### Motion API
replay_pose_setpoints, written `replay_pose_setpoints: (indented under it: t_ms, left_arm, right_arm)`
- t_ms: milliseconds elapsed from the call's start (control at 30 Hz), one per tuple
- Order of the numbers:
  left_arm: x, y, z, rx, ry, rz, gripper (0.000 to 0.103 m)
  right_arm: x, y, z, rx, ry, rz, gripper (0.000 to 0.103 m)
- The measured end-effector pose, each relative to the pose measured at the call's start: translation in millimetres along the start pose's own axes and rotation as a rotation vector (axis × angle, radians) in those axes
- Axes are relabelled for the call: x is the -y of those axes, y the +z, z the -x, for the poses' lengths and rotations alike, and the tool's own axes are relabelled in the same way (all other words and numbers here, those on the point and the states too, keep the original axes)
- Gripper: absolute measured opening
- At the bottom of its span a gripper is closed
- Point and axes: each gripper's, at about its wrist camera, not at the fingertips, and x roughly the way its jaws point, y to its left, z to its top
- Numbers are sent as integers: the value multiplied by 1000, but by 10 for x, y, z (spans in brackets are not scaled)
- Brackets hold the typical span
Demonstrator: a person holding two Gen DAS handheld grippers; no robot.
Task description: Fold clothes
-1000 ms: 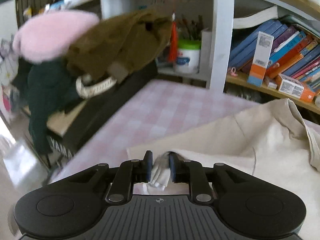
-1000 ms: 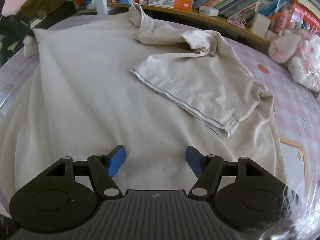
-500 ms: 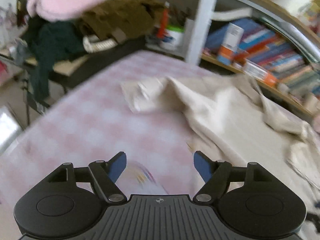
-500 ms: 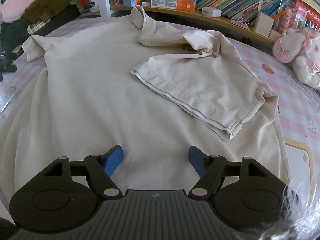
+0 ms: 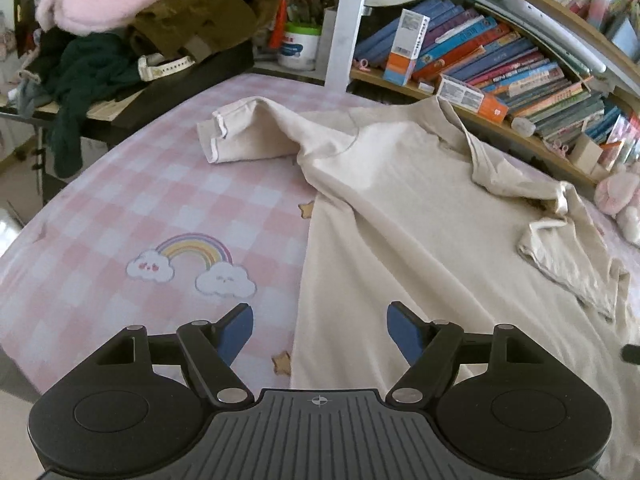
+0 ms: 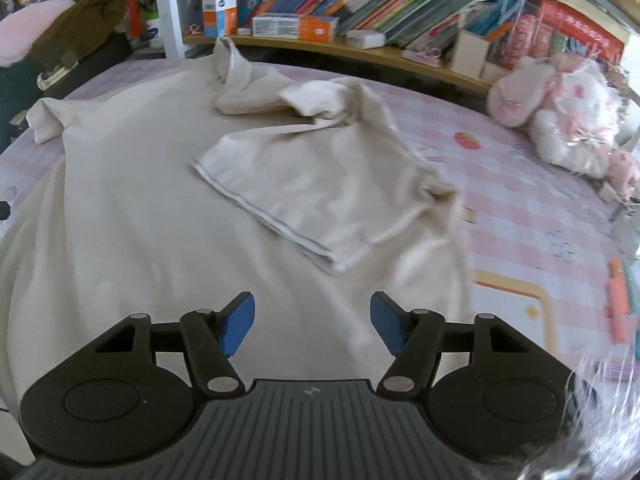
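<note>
While the cream shirt (image 5: 420, 216) lies spread on the pink checked bed (image 5: 132, 208), one sleeve (image 6: 304, 184) folded across its body, the left gripper (image 5: 320, 332) hovers with jaws wide and empty. The right gripper (image 6: 312, 324) has jaws closing, nothing between them. Books (image 5: 500, 64) fill the shelf (image 5: 532, 148).

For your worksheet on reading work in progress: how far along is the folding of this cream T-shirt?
Done: the cream T-shirt lies spread on the pink checked sheet, with one sleeve folded across its body. In hand: nothing; the left gripper is open and the right gripper is closing on nothing. Left: the other sleeve, which lies out on the sheet, then the body folds.
</note>
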Motion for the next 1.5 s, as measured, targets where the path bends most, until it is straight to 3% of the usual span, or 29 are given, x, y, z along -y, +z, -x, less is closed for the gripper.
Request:
replay_pose_setpoints:
  t_ms: [267, 400, 933, 1300, 1367, 1500]
  left_arm:
    - [252, -276, 228, -24, 75, -2, 76]
    - [304, -419, 319, -38, 73, 1, 76]
    - [124, -652, 413, -34, -75, -53, 75]
    - [-47, -744, 465, -39, -93, -42, 74]
    - [-54, -729, 432, -37, -93, -25, 70]
    - [-21, -697, 324, -47, -91, -11, 48]
  right_arm:
    - [451, -408, 276, -40, 11, 16, 61]
    - [593, -546, 392, -73, 18, 8, 60]
    - [430, -1113, 819, -86, -101, -282, 53]
    - [325, -1322, 913, -87, -118, -412, 45]
    - [314, -1350, 931, -89, -121, -414, 44]
    - [287, -1400, 916, -110, -129, -394, 42]
